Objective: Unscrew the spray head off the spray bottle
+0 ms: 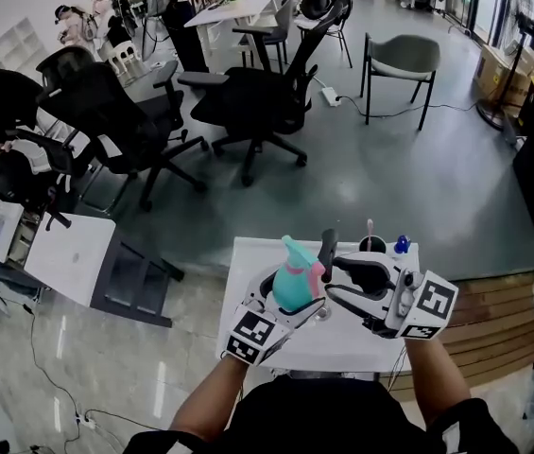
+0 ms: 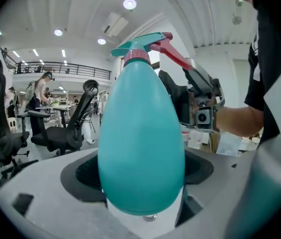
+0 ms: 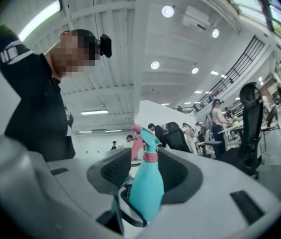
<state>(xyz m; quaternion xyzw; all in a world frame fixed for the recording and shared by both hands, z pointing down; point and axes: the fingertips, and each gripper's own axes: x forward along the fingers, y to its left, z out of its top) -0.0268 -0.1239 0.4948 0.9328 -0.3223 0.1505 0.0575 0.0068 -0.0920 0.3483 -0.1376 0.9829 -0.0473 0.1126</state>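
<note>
A teal spray bottle [image 1: 292, 285] with a teal head, a pink collar and a pink trigger is held above the white table [image 1: 248, 258]. My left gripper [image 1: 288, 301] is shut on its body; in the left gripper view the bottle [image 2: 141, 133] fills the space between the jaws, with its spray head [image 2: 142, 45] at the top. My right gripper [image 1: 338, 267] stands open just right of the head. In the right gripper view the bottle [image 3: 147, 188] and its collar [image 3: 150, 157] sit between the two dark pads [image 3: 116, 172], with gaps on both sides.
At the table's far edge stand a dark cup [image 1: 371, 245] and a small blue object [image 1: 400, 245]. Black office chairs [image 1: 257, 102] and a grey chair [image 1: 401, 60] stand on the floor beyond. A wooden bench [image 1: 493, 320] lies at the right.
</note>
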